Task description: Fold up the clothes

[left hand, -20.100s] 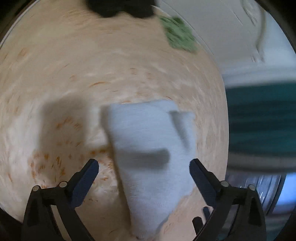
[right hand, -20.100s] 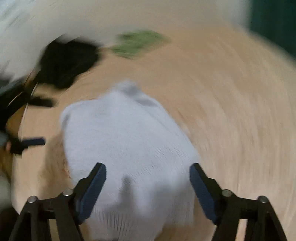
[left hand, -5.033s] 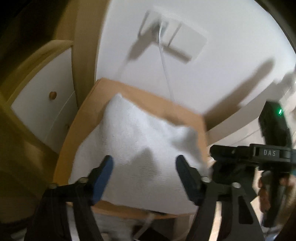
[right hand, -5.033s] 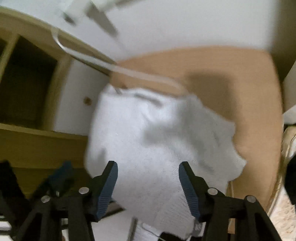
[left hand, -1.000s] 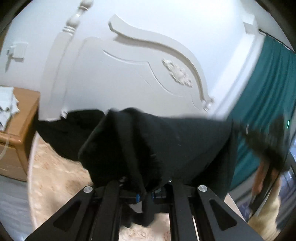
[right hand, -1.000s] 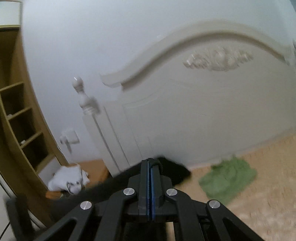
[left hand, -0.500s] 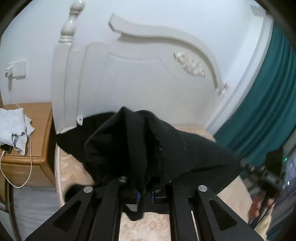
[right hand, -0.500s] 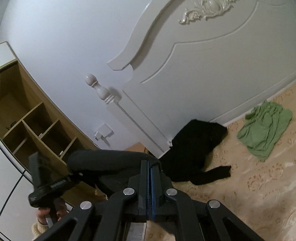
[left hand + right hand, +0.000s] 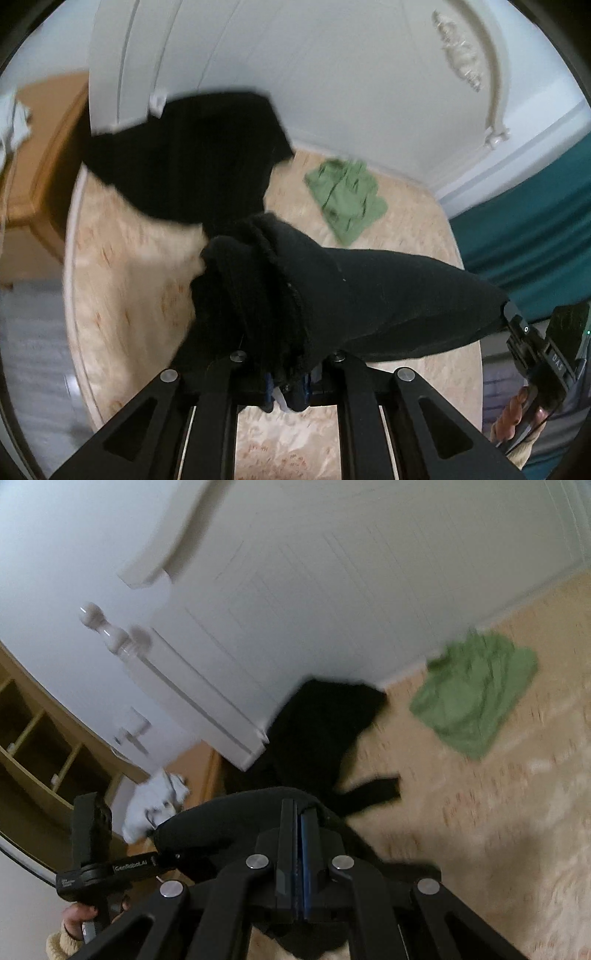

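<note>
Both tongs clamp black garment [image 9: 280,291]; left tongs [image 9: 286,387] loosening. Keep edge taut, lay flat on bed [image 9: 129,302], green cloth [image 9: 345,201] at 1 o'clock.

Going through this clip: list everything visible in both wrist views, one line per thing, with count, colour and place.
black garment: one, black, stretched between both grippers, its far end lying on the bed by the headboard
green garment: one, green, crumpled on the bed near the headboard
white garment: one, white, on the nightstand
bed cover: one, beige patterned, under the clothes
headboard: one, white, carved, behind the bed
nightstand: one, wooden, beside the bed
shelf unit: one, wooden, open compartments, beyond the nightstand
curtain: one, teal, at the bed's far side
left gripper: black, fingers opening, black garment between them
right gripper: black, shut on the black garment
hand: one, holding the left gripper's handle
</note>
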The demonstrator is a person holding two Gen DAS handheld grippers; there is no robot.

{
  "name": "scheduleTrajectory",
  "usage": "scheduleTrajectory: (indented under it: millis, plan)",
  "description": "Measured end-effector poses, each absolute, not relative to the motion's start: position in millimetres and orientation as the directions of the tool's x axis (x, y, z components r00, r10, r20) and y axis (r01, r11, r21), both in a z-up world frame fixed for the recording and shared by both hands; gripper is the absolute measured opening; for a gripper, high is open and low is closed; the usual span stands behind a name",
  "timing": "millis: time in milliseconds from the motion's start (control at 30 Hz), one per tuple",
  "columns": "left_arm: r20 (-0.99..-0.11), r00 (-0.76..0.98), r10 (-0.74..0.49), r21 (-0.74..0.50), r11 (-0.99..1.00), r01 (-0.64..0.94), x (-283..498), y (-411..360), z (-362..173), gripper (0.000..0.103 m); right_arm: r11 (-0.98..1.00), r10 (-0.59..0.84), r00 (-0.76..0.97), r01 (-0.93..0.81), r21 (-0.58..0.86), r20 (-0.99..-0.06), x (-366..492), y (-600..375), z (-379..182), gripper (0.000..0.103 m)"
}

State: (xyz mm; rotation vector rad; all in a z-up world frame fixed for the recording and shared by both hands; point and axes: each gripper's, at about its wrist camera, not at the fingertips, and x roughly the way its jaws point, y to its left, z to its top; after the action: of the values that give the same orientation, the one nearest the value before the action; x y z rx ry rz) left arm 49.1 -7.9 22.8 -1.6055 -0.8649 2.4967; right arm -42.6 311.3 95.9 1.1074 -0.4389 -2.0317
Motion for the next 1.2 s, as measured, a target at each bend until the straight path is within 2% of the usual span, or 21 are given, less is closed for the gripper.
scheduleTrajectory:
  millis: [167, 267, 333, 400, 433, 533, 667, 767, 867, 1000, 1100, 1200]
  plan:
    - [-0.865, -0.354, 0.357, -0.467, -0.829, 0.306, 68.2, -5.4, -35.9, 0.023, -0.712, -0.7, -0.289, 0.358, 0.604, -0.653, -38.1, 319.0, 36.4, 0.001]
    - [-0.86, -0.329, 0.39, -0.493, -0.801, 0.339, 81.3, -1.1, -61.0, 0.036, -0.797, -0.602, -0.299, 0.276, 0.537, -0.74, -42.1, 324.9, -4.3, 0.002]
    - [-0.879, -0.302, 0.369, -0.462, -0.817, 0.345, 83.3, 4.6, -69.5, 0.05, -0.836, -0.548, -0.287, 0.219, 0.503, -0.786, -45.6, 329.9, -30.5, 0.003]
    - [-0.899, -0.27, 0.344, -0.424, -0.839, 0.341, 86.2, 11.9, -77.5, 0.057, -0.867, -0.498, -0.263, 0.178, 0.466, -0.826, -46.2, 333.5, -48.8, 0.006]
    - [-0.903, -0.257, 0.344, -0.418, -0.842, 0.342, 89.7, 14.4, -81.4, 0.059, -0.877, -0.48, -0.257, 0.165, 0.451, -0.839, -43.7, 335.7, -53.1, 0.012]
    - [-0.891, -0.247, 0.38, -0.447, -0.826, 0.343, 99.5, 17.8, -88.9, 0.062, -0.909, -0.416, -0.253, 0.134, 0.394, -0.873, -35.0, 342.6, -62.8, 0.053]
    - [-0.847, -0.242, 0.473, -0.528, -0.803, 0.278, 108.4, 43.4, -96.7, 0.062, -0.931, -0.358, -0.307, 0.184, 0.315, -0.882, -13.6, 343.0, -48.7, 0.055]
    - [-0.818, -0.189, 0.544, -0.571, -0.807, 0.149, 117.6, 88.0, -101.7, 0.062, -0.891, -0.437, -0.303, 0.278, 0.36, -0.847, -5.7, 326.7, -28.0, 0.055]
    - [-0.818, -0.13, 0.56, -0.57, -0.82, 0.049, 132.3, 127.3, -110.0, 0.059, -0.815, -0.531, -0.248, 0.41, 0.409, -0.81, -3.8, 293.6, -12.3, 0.055]
    - [-0.842, -0.077, 0.534, -0.539, -0.837, 0.096, 148.1, 129.2, -126.1, 0.058, -0.752, -0.546, -0.194, 0.542, 0.375, -0.815, -8.7, 235.8, -7.1, 0.055]
    - [-0.856, -0.119, 0.503, -0.517, -0.836, 0.185, 156.8, 94.5, -123.6, 0.058, -0.717, -0.561, -0.129, 0.569, 0.402, -0.817, -23.1, 189.8, -17.5, 0.06]
    - [-0.858, -0.211, 0.469, -0.514, -0.801, 0.307, 163.4, 41.4, -111.4, 0.059, -0.726, -0.522, -0.064, 0.557, 0.404, -0.851, -38.8, 149.6, -42.7, 0.061]
